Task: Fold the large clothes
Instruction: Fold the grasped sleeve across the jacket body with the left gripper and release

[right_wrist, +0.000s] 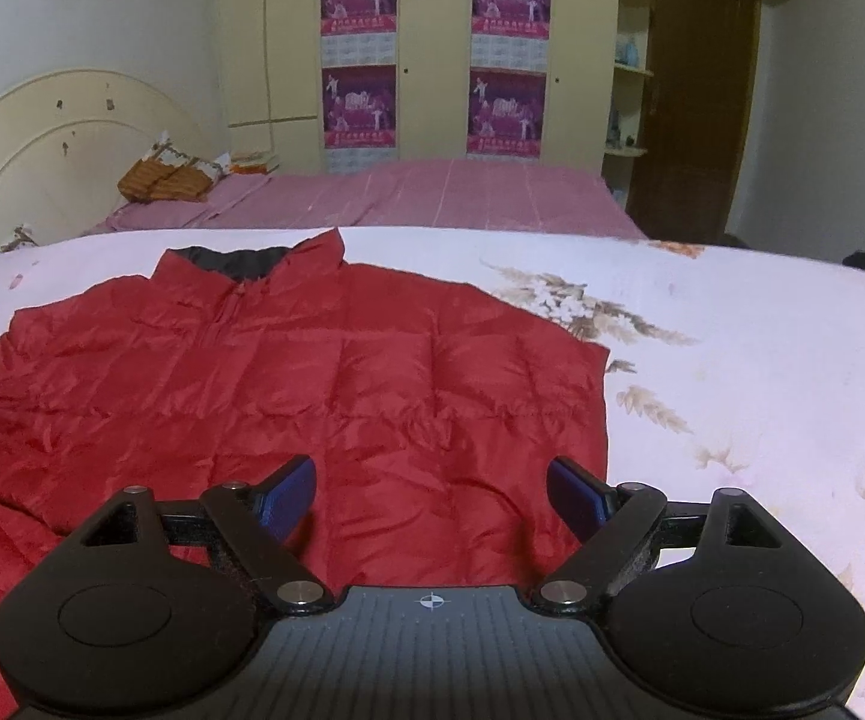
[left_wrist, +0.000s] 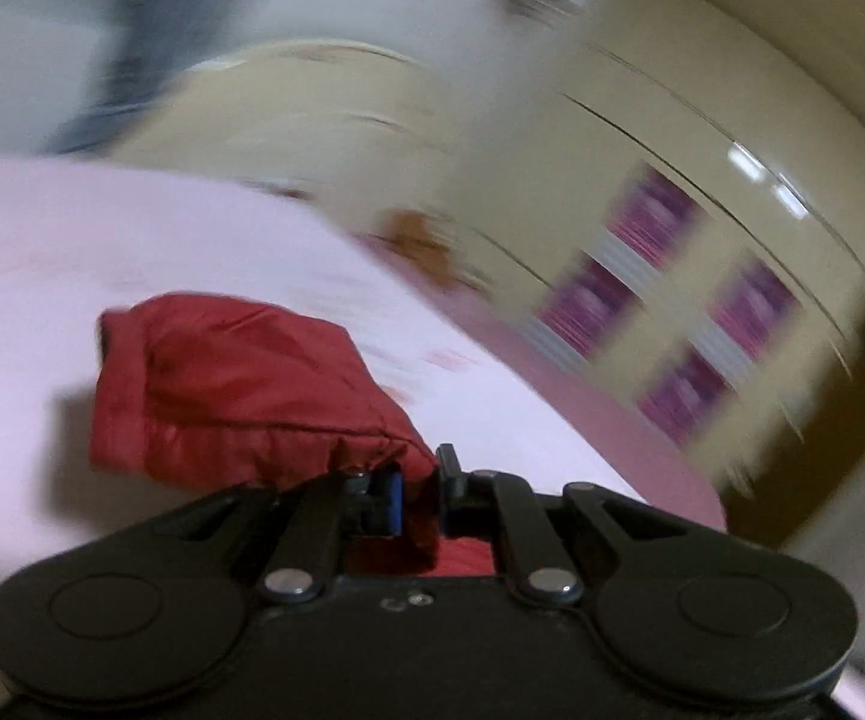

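My left gripper (left_wrist: 417, 495) is clamped on the red jacket's (right_wrist: 288, 384) sleeve (left_wrist: 234, 384); the jacket lies flat on the bed (right_wrist: 732, 312). My right gripper (right_wrist: 432, 495), jaws apart, hovers over the near hem. I'd carry the sleeve across the chest, keeping it taut.

left tongs (left_wrist: 419, 495): clamped on red fabric, view tilted | right tongs (right_wrist: 430, 495): spread wide, level

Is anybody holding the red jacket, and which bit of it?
Yes. The left tool is shut on the red jacket, pinching what looks like a sleeve just behind its cuff. The right tool is open over the jacket, holding nothing.
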Demonstrator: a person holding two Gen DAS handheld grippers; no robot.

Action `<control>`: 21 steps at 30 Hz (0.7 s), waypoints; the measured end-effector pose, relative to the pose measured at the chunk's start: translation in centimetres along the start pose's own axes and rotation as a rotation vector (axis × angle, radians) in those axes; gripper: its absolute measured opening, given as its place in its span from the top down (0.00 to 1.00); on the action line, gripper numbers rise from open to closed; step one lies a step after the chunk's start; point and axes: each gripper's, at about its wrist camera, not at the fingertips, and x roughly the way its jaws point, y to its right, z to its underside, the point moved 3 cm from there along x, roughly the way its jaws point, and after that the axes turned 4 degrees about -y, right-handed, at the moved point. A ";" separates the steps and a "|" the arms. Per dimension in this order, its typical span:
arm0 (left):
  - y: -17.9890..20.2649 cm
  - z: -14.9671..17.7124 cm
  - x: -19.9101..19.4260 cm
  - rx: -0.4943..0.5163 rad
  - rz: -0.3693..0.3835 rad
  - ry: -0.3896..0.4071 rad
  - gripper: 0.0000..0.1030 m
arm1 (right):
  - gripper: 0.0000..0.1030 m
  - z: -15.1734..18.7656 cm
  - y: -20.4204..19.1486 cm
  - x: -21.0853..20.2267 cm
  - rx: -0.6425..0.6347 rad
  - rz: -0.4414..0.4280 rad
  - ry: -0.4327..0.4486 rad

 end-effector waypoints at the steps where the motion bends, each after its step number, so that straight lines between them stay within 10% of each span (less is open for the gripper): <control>1: 2.3 0.5 0.9 0.055 0.035 -0.024 0.91 | 0.18 0.0 0.1 0.0 0.001 0.009 0.007; 9: 17.4 7.8 6.0 0.398 0.239 -0.229 0.91 | 0.18 0.0 3.4 0.1 0.091 0.068 -0.011; 21: 25.5 16.2 7.6 0.615 0.347 -0.378 0.91 | 0.18 1.2 9.7 -2.4 0.270 0.079 -0.005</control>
